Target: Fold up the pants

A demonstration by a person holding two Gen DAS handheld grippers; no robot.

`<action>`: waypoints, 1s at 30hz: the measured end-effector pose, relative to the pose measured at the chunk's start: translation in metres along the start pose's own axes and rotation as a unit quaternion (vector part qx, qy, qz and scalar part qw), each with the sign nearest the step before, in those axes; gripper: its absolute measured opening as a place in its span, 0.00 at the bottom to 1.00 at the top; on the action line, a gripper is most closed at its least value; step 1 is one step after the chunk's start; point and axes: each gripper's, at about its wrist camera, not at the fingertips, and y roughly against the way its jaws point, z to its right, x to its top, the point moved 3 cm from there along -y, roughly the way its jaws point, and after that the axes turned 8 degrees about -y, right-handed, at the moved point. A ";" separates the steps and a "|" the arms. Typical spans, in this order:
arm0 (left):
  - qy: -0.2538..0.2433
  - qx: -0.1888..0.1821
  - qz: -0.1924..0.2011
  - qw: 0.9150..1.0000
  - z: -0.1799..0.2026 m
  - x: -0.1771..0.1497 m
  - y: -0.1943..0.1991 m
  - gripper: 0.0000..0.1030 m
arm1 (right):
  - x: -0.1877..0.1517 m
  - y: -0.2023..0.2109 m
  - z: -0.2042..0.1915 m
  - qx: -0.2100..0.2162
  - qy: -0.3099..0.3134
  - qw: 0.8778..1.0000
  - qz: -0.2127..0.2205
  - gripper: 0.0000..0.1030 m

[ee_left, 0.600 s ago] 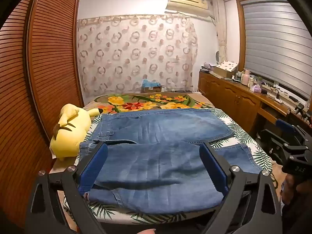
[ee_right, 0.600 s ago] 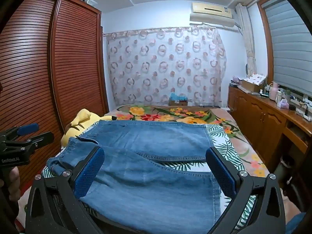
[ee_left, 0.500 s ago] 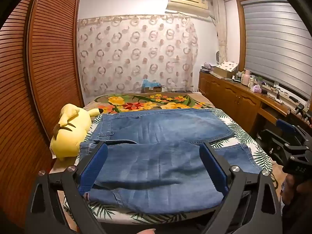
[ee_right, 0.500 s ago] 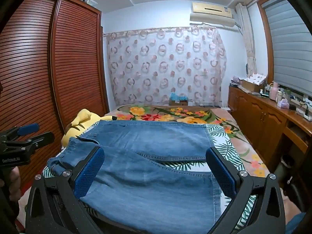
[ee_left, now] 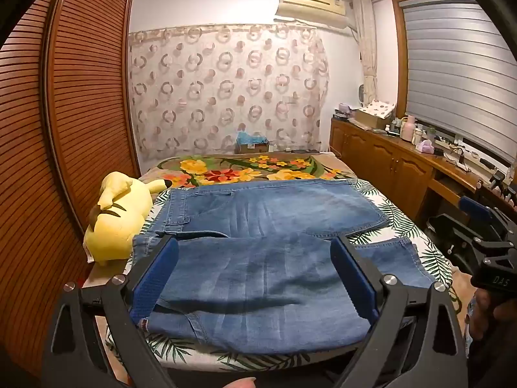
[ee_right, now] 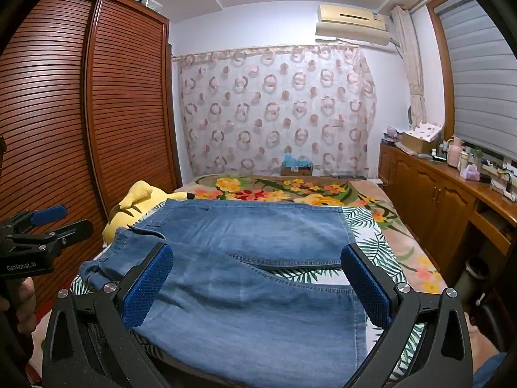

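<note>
Blue denim pants [ee_left: 258, 258] lie spread across the near end of the bed, waistband toward the left, one leg behind the other. In the right wrist view the pants [ee_right: 252, 278] fill the foreground. My left gripper [ee_left: 255, 274] hovers over the near leg close to the bed's front edge, jaws wide open, holding nothing. My right gripper [ee_right: 258, 281] hangs above the right part of the near leg, also wide open and empty. The right gripper [ee_left: 481, 223] shows at the right border of the left wrist view; the left gripper [ee_right: 48, 223] shows at the left border of the right wrist view.
A yellow plush toy [ee_left: 119, 213] lies at the bed's left side beside the waistband. A wooden slatted wardrobe [ee_left: 64, 129] stands close on the left. A wooden cabinet [ee_left: 404, 168] with clutter runs along the right. A flowered blanket [ee_left: 252, 169] covers the far half of the bed.
</note>
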 end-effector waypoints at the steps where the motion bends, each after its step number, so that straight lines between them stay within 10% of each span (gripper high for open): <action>1: 0.000 0.000 0.000 1.000 0.000 0.000 0.000 0.93 | 0.000 0.000 0.000 0.000 0.000 1.000 0.000 1.00; 30: -0.002 0.001 0.001 1.000 0.000 0.000 0.000 0.93 | 0.003 0.000 -0.001 0.000 0.001 1.000 0.002 1.00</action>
